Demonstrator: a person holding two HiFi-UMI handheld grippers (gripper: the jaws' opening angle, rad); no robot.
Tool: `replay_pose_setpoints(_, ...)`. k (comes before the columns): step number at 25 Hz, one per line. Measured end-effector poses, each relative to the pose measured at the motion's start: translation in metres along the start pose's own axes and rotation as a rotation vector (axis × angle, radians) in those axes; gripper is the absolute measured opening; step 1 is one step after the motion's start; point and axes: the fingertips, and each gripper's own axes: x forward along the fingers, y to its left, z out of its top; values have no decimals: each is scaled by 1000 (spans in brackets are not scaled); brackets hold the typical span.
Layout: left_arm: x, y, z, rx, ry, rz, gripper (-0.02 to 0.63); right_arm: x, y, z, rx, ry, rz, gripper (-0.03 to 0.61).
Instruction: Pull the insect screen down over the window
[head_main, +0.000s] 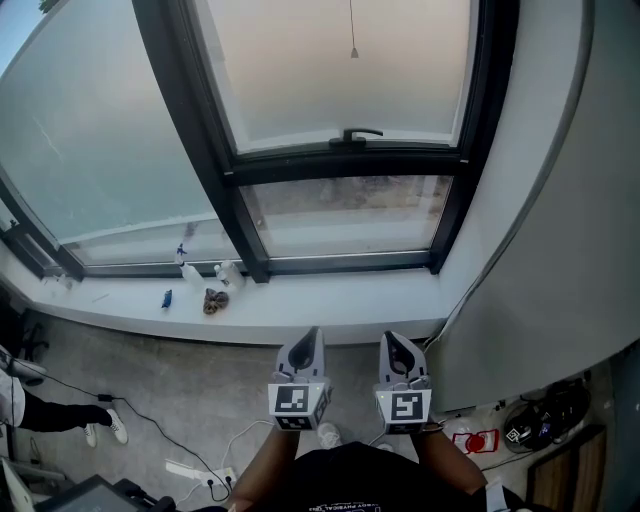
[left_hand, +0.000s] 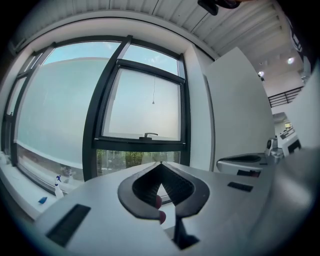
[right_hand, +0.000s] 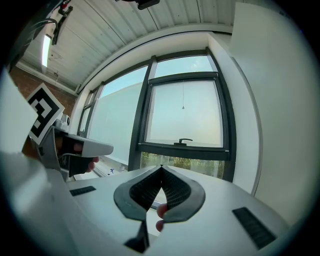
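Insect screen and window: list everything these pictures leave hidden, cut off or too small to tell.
- Pull cord, head view: its upper end is cut off by the top edge.
- Insect screen: no view shows it distinctly against the hazy pane.
- Brown thing on the sill, head view: too small to identify.
- Person at the left, head view: cut off by the edge.

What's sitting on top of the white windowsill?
A spray bottle, a second pale bottle, a small blue thing and a brownish lump sit on the windowsill, left of the dark frame post. Its far left end is too dark to make out.
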Motion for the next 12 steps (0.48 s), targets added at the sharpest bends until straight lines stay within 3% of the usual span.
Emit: replay_pose_setpoints(12,14,35,5,2,-2,-59,2,32,26,-1,16,8,-32,2)
